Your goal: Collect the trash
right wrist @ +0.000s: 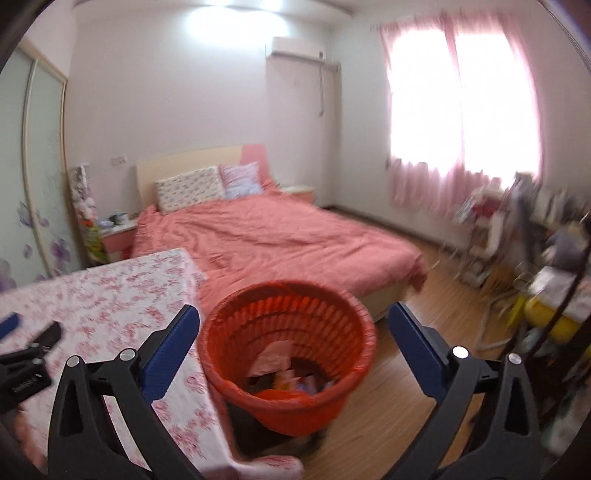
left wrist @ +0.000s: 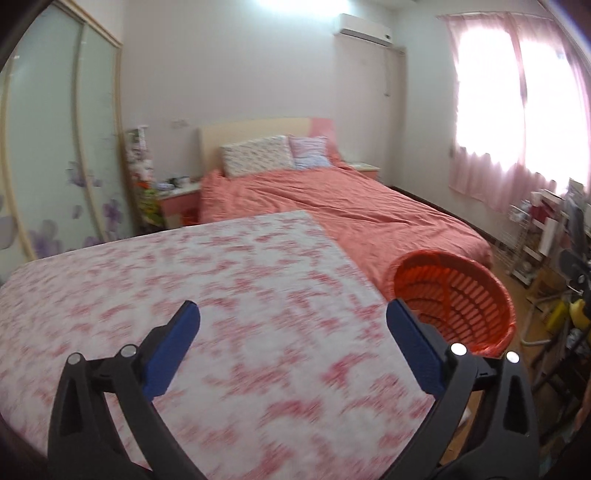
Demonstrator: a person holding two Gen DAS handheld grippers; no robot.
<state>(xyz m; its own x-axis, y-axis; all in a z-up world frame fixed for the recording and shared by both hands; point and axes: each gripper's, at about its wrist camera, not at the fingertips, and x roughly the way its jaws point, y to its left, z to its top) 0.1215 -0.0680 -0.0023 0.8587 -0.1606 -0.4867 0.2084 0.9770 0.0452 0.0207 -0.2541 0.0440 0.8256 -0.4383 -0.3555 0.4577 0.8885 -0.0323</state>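
Both my left tongs [left wrist: 293,321] and right tongs [right wrist: 293,325] stand spread and empty. The orange trash basket [right wrist: 288,354], holding paper scraps, sits just ahead between the right tongs, beside the floral desk [left wrist: 184,280]. I judge collection nearly done; scan the desk before finishing.

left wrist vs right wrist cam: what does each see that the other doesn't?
Left wrist only: the open left gripper from behind, over the bare floral tablecloth, and the basket's slotted wall but not its bottom.

Right wrist only: crumpled trash lying inside the red basket, framed by the open right gripper.

Both: table, basket beside it, pink bed, curtained window, air conditioner.
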